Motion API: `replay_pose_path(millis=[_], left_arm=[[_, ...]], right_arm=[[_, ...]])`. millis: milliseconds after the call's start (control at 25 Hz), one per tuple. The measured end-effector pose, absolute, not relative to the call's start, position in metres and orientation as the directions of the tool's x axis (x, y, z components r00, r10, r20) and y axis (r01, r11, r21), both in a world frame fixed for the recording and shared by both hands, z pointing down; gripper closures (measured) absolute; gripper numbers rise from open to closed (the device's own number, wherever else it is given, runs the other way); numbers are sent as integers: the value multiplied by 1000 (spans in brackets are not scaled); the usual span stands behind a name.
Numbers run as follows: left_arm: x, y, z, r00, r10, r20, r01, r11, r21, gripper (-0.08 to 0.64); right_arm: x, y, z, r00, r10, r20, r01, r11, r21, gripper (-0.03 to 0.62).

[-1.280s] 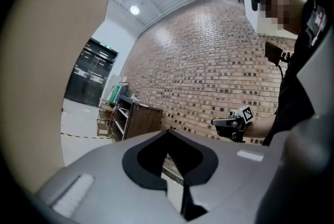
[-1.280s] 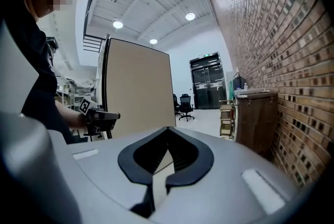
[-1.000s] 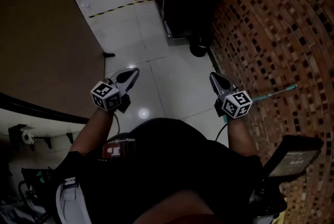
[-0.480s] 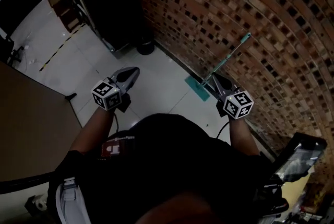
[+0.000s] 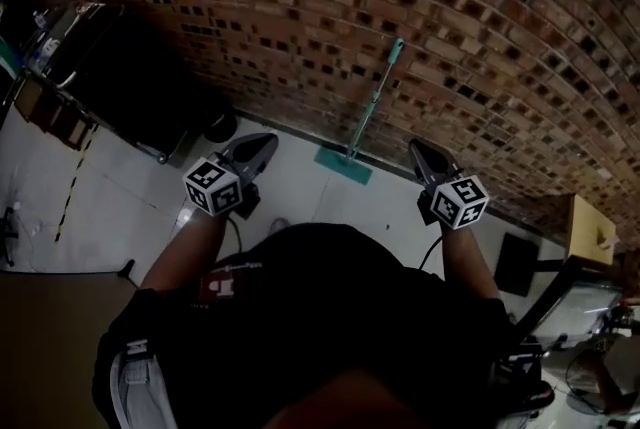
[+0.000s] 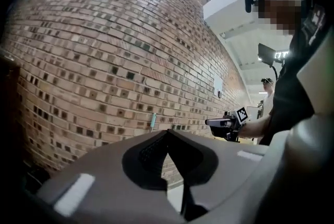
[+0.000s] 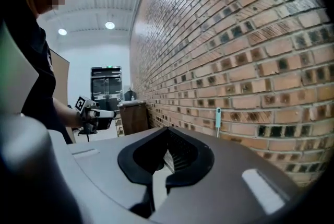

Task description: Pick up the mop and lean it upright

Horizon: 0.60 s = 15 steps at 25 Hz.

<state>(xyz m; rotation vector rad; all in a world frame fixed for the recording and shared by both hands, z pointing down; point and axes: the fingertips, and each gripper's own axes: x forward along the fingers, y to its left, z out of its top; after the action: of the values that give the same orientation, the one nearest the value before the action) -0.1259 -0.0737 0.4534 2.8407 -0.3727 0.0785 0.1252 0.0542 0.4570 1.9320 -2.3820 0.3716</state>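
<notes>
The mop stands upright against the brick wall, its teal handle (image 5: 375,97) rising from a teal flat head (image 5: 343,165) on the floor. Only the handle's top shows in the left gripper view (image 6: 153,120) and in the right gripper view (image 7: 218,116). My left gripper (image 5: 266,141) is held level to the left of the mop head, shut and empty (image 6: 168,131). My right gripper (image 5: 415,149) is to the right of the mop, also shut with nothing in it (image 7: 168,129). Both are apart from the mop, which stands between them and farther off.
The brick wall (image 5: 480,27) fills the far side. A dark cart (image 5: 130,82) and a round black object (image 5: 220,127) stand at the left by the wall. At the right are a wooden cabinet (image 5: 588,232) and a black stand (image 5: 520,262). Pale tiled floor (image 5: 290,182) lies in front.
The view has swung from the tiled aisle round to face the brick wall. The mop, first at the right edge, now stands between the two grippers. Both grippers stayed shut.
</notes>
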Motion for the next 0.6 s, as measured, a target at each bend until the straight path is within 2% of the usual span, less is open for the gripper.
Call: replay_pose_path(millis=[200,400,600], left_arm=[[-88,-137,457,992,-101,72,-117,-957,265,566],[-51,-178,457,990,104,93,78,-965,250,566],[-11,-210,462,980,178,88,149,-953,264,566]], right_arm=[[143,15,459,-83,-976,201,-989,56,-136,577],[148,-9,458,71,-974,213,-984,-104,-148,577],[163,-31,466,120,-963,240,-974,-161,-158,577]])
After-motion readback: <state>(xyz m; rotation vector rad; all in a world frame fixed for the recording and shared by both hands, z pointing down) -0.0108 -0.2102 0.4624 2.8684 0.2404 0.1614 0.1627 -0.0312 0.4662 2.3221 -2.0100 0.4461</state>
